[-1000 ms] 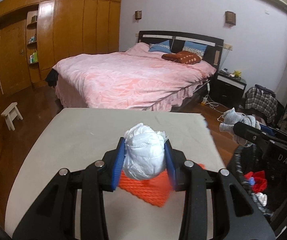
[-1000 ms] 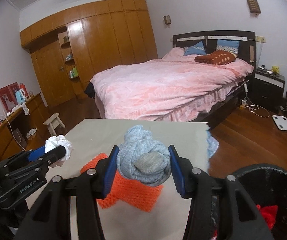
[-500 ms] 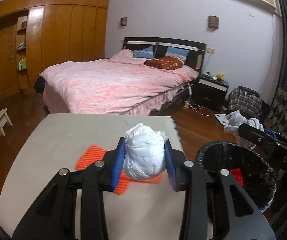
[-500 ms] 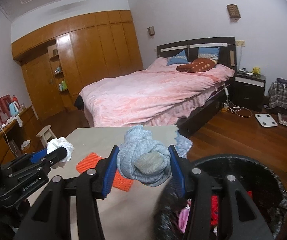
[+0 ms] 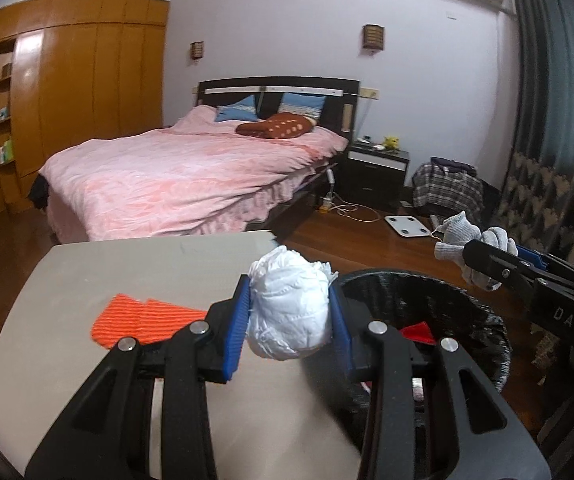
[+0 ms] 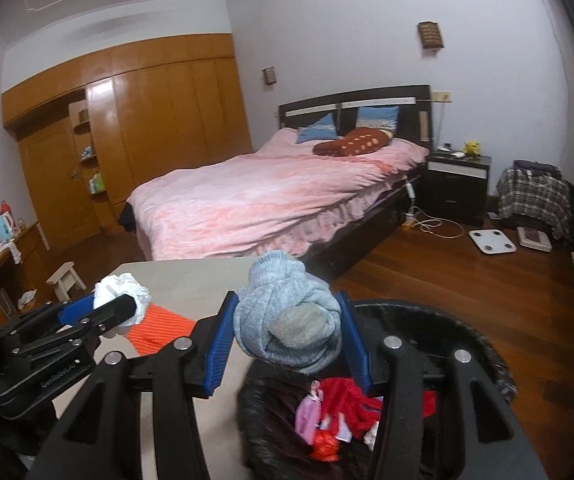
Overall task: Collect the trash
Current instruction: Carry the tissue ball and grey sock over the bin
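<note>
**Both bundles held at the bin**

My left hand-held gripper (image 5: 289, 322) pinches a crumpled white tissue wad (image 5: 289, 304) between its blue pads, at the counter's (image 5: 127, 264) edge beside the black mesh trash bin (image 5: 483, 320). My right hand-held gripper (image 6: 287, 340) clamps a balled grey knitted sock (image 6: 287, 320) above the bin's rim, where red and pink scraps lie inside. A flat orange ribbed cloth (image 5: 143, 320) lies on the counter.

White wad (image 5: 289, 322), grey sock ball (image 6: 289, 320) (both clamped) near black bin (image 6: 483, 344).
</note>
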The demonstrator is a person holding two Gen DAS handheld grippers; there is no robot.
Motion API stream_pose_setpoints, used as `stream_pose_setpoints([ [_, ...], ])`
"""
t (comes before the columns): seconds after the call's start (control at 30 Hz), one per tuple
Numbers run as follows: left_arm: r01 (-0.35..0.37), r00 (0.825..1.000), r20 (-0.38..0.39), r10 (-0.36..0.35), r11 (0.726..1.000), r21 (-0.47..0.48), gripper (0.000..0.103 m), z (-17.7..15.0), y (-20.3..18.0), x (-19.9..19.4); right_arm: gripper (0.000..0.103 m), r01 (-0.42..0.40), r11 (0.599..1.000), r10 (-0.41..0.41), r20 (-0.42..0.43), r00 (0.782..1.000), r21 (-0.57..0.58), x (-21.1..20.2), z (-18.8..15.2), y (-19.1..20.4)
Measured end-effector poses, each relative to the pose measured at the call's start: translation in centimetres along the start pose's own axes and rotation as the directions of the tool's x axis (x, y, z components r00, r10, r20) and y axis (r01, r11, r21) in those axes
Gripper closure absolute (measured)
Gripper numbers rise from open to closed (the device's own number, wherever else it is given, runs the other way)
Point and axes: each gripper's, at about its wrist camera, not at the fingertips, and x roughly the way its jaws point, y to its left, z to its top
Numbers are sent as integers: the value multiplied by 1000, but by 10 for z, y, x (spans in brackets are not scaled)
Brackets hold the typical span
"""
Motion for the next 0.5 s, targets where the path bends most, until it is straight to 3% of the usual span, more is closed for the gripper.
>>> stream_pose_setpoints([
  [0.5, 90, 996, -16, -89, 993, 70, 67, 0, -63, 25, 54, 107, 993, -108, 25, 994, 42, -24, -7, -60],
])
